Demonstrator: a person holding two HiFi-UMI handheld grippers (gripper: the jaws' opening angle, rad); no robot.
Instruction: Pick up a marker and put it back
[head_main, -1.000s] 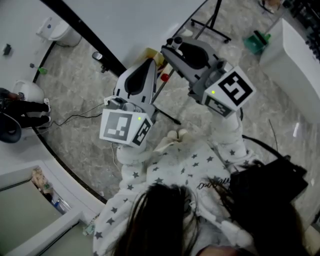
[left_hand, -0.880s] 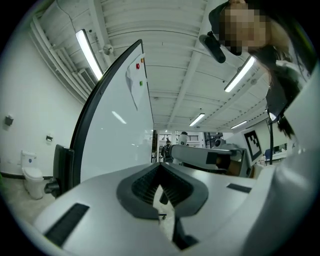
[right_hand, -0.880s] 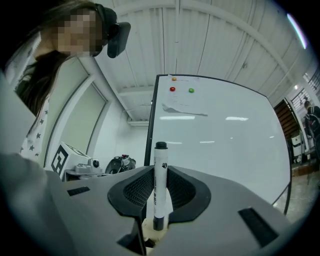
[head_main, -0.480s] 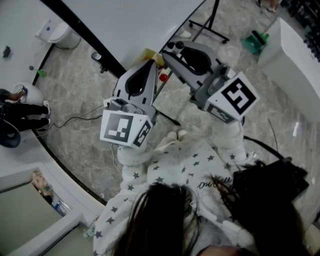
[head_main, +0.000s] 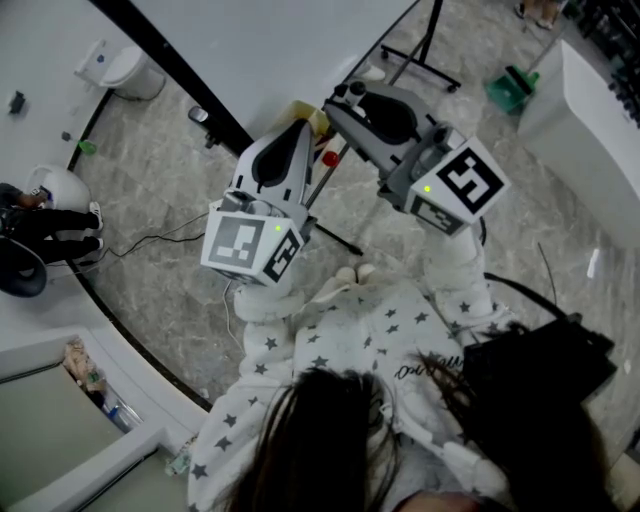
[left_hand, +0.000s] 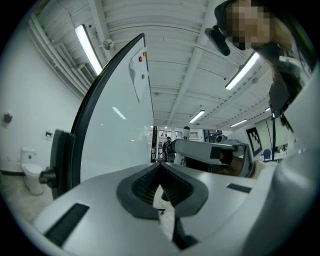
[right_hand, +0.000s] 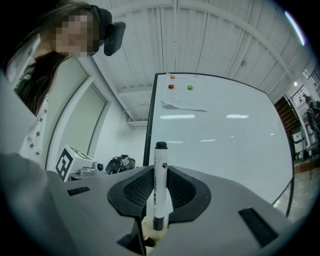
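A white marker (right_hand: 159, 184) with a black cap stands upright between the jaws of my right gripper (right_hand: 159, 172), which is shut on its barrel. In the head view the right gripper (head_main: 341, 99) points at the lower edge of the whiteboard (head_main: 280, 50), with the marker's black cap (head_main: 355, 89) at its tip. My left gripper (head_main: 300, 128) is close beside it on the left, also pointing at the board. In the left gripper view the left gripper (left_hand: 159, 169) has its jaws together with nothing held. The whiteboard (right_hand: 220, 140) fills the right gripper view.
The whiteboard carries red (right_hand: 171, 86) and green (right_hand: 190, 87) magnets and a paper sheet (right_hand: 182, 105). A red object (head_main: 329, 157) and a yellow one (head_main: 305, 108) sit at the board's lower edge. Stand legs (head_main: 420, 55), a green dustpan (head_main: 512, 85) and a floor cable (head_main: 150, 238) surround me.
The right gripper swayed slightly right and came back, keeping the marker. The left gripper edged a little upward toward the board.
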